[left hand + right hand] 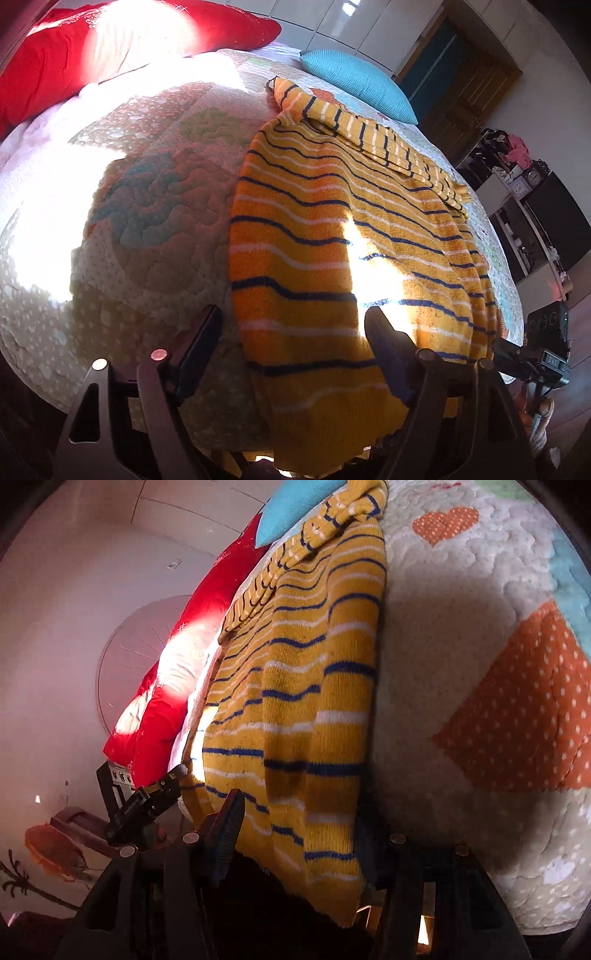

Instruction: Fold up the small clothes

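Observation:
A small yellow sweater (332,240) with blue and white stripes lies flat on the quilted bed (147,192), one sleeve (373,133) folded across its top. Its bottom hem reaches the near edge of the bed. My left gripper (295,343) is open, its jaws standing on either side of the hem's left part. My right gripper (299,830) is open too, with the hem of the sweater (306,701) lying between its jaws. Neither holds the cloth.
A red pillow (55,55) and a blue cushion (358,81) lie at the head of the bed. Shelves with clutter (517,173) stand at the right. The right gripper's body (543,347) shows beside the sweater. Bright sun patches fall on the quilt.

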